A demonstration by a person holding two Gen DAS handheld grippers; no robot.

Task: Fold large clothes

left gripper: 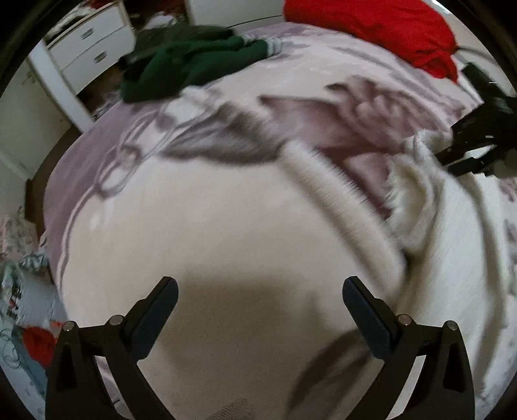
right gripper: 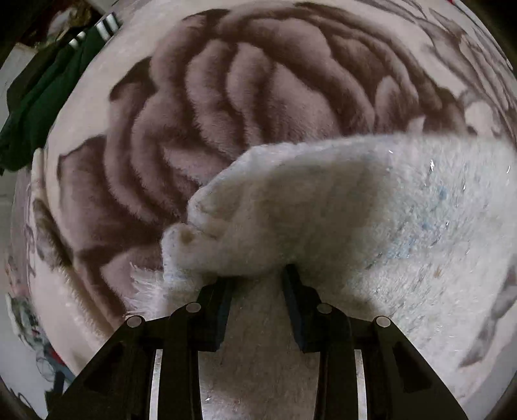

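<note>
Nearest the left wrist camera, the left gripper (left gripper: 260,290) hung with its jaws spread wide and nothing between them, above a smooth stretch of the white fluffy garment (left gripper: 226,252). That garment lay across the bed (left gripper: 74,168), over a plush blanket printed with large mauve roses (left gripper: 323,116), and reached toward the right side of the bed, where its edge was bunched into a fuzzy ridge. There the right gripper (left gripper: 465,155) showed as a dark shape touching the raised cloth.

In the right wrist view, the right gripper (right gripper: 258,278) had its jaws partly closed, and a folded-over flap of the white fluffy garment (right gripper: 290,210) sat pinched at the tips of its fingers (right gripper: 223,297), lifted above the rose blanket (right gripper: 226,97).

Farther back, near the bed's far left corner, lay a dark green garment with striped cuffs (left gripper: 187,61). At the far right corner sat a red bundle (left gripper: 387,29). Beyond the bed's left edge stood a white chest of drawers (left gripper: 90,48).
</note>
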